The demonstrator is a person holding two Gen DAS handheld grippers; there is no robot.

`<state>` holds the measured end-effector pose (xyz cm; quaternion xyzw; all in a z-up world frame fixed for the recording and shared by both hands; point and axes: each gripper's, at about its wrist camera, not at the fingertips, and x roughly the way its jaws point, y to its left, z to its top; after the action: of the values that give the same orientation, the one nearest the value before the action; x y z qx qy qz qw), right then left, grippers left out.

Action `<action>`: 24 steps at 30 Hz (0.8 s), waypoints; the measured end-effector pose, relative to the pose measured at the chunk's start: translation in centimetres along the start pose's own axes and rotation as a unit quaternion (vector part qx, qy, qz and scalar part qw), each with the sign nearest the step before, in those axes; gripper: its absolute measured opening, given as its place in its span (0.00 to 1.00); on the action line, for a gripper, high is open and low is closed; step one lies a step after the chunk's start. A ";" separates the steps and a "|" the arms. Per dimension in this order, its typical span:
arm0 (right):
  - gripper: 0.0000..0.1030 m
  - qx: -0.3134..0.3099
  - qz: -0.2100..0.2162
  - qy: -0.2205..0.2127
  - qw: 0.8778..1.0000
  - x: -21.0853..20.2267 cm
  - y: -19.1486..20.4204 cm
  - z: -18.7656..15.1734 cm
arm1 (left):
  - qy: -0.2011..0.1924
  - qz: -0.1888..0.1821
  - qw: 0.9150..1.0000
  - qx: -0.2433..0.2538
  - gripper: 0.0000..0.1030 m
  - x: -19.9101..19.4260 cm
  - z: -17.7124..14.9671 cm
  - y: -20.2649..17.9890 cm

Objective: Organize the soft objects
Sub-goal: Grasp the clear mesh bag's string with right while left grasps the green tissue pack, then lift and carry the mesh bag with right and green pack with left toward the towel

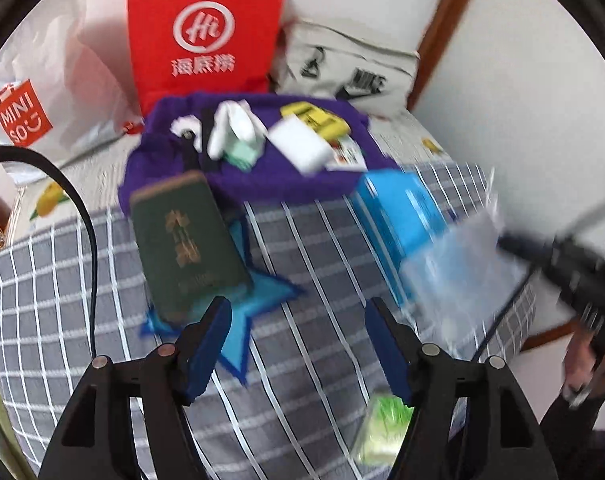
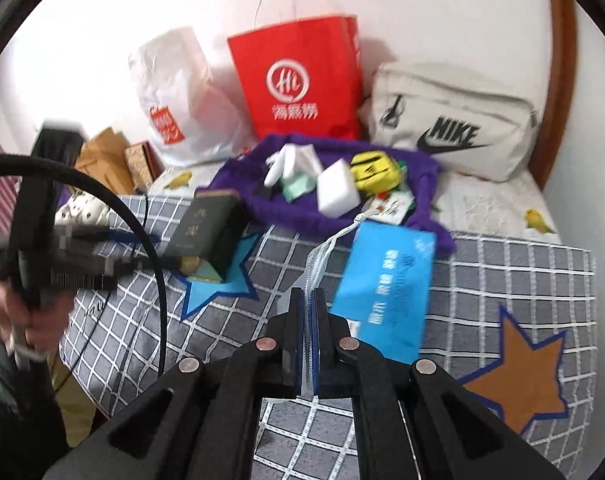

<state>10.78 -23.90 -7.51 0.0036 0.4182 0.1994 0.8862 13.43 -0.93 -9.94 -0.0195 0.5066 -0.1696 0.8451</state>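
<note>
My left gripper (image 1: 298,308) hangs open over the grey checked blanket (image 1: 326,240), with nothing between its blue pads. My right gripper (image 2: 309,292) is shut on a thin clear plastic pouch (image 2: 316,264) with a white cord; in the left wrist view the pouch (image 1: 454,264) shows as a blurred translucent sheet at the right. A blue tissue pack (image 2: 386,288) lies just beyond it. Behind, a purple cloth (image 2: 258,200) carries a white sponge block (image 2: 338,192), a yellow pouch (image 2: 372,172) and white folded pieces (image 2: 290,164). A dark green book (image 1: 186,240) lies at the left.
A red paper bag (image 2: 298,84), a white plastic shopping bag (image 2: 170,112) and a cream Nike bag (image 2: 450,128) stand against the wall. A small green-and-white pack (image 1: 382,428) lies near my left gripper. Black cables loop at the left. Cardboard boxes (image 2: 110,156) sit at the bed's left.
</note>
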 end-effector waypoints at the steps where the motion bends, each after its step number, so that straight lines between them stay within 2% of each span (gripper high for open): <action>1: 0.03 0.001 -0.003 -0.006 1.000 -0.6 -0.2 0.0 | 0.005 0.002 1.000 0.011 0.67 -0.1 -1.1 -0.7; 3: 0.03 0.009 -0.012 -0.023 1.000 -2.3 -0.6 -0.2 | 0.011 0.003 1.000 0.027 0.71 -0.2 -2.6 -1.7; 7: 0.03 0.028 -0.030 -0.049 0.998 -5.4 -1.6 -0.9 | 0.033 -0.013 0.998 0.056 0.71 0.4 -5.6 -4.1; 10: 0.03 0.042 -0.048 -0.064 0.996 -7.3 -2.5 -2.0 | 0.055 -0.010 0.996 0.069 0.71 1.6 -7.9 -5.8; 16: 0.03 0.060 -0.059 -0.071 0.994 -9.5 -3.8 -4.4 | 0.083 -0.018 0.992 0.090 0.71 3.8 -10.7 -8.4; 20: 0.03 0.067 -0.059 -0.073 0.993 -10.3 -4.5 -5.4 | 0.110 0.005 0.987 0.114 0.71 6.2 -11.7 -9.5; 23: 0.03 0.070 -0.060 -0.072 0.993 -10.2 -4.9 -5.8 | 0.135 0.026 0.981 0.139 0.72 8.1 -12.5 -10.2; 24: 0.03 0.071 -0.059 -0.070 0.993 -10.1 -5.0 -5.9 | 0.125 0.037 0.980 0.150 0.67 8.0 -12.6 -10.6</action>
<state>2.39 -33.02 -4.75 0.0562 0.3676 0.1158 0.9210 3.14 -11.58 -20.74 0.1478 0.5775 -0.2139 0.7739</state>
